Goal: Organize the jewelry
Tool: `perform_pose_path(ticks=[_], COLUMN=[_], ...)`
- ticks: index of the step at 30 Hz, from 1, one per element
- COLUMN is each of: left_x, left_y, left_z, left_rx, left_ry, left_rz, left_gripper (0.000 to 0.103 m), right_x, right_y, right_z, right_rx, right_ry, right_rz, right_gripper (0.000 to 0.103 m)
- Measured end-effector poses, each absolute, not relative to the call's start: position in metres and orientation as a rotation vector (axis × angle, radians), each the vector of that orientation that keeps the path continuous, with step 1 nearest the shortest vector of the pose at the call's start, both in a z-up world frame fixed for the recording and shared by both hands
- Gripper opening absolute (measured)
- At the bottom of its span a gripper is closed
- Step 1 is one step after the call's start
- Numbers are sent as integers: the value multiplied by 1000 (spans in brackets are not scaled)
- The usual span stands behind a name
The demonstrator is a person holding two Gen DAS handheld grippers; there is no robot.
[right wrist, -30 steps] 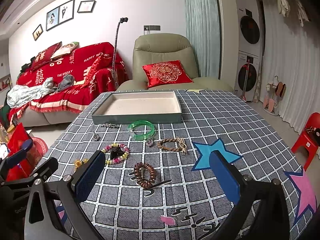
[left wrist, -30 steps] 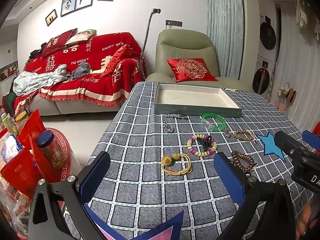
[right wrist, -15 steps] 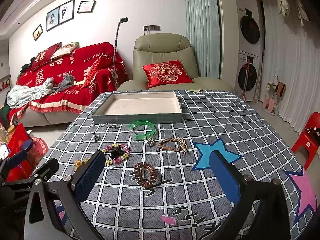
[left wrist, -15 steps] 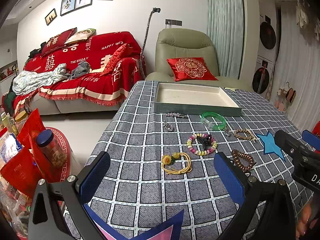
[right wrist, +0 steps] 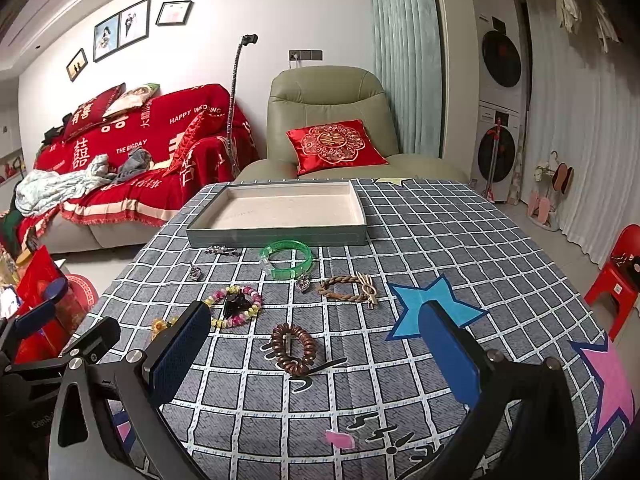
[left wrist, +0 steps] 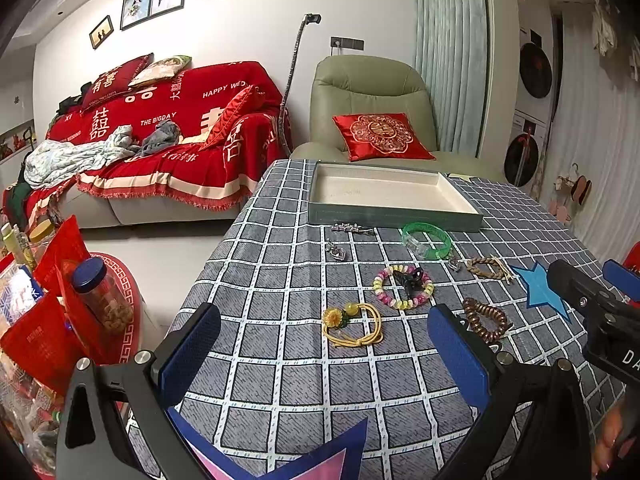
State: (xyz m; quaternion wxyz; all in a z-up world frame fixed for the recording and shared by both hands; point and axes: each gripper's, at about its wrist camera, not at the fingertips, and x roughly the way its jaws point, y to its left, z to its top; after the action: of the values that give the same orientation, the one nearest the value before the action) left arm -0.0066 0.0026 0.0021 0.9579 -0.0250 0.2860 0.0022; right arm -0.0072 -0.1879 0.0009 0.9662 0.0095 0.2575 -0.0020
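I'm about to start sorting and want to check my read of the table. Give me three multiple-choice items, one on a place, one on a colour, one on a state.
1. Where does the green bangle lie?
A. inside the tray
B. on the tablecloth just in front of the tray
C. on the armchair

2. What colour is the coiled hair tie nearest the right gripper?
A. brown
B. white
C. pink

3. What is the state of the tray?
A. full of jewelry
B. covered by a lid
C. empty

Answers:
1. B, since it rests on the checked cloth close to the tray's front wall.
2. A, since its coils show dark brown in both views.
3. C, since only its pale lining shows, while both the right gripper and the left gripper are open and hold nothing.
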Motion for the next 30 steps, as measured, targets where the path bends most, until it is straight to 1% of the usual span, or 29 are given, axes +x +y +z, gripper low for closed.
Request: perform_pose_path(ticks=[30], left_x=[-5], left_y=[-2], left_z=[1], left_rx=[-48], left_ry=[595], left_rz=[-5], left_gripper=[103], right_x=[-6], right_y=[-188], right_z=[1], right_rx=[21], right_ry=[523], right_rz=[-4], right_gripper=[103])
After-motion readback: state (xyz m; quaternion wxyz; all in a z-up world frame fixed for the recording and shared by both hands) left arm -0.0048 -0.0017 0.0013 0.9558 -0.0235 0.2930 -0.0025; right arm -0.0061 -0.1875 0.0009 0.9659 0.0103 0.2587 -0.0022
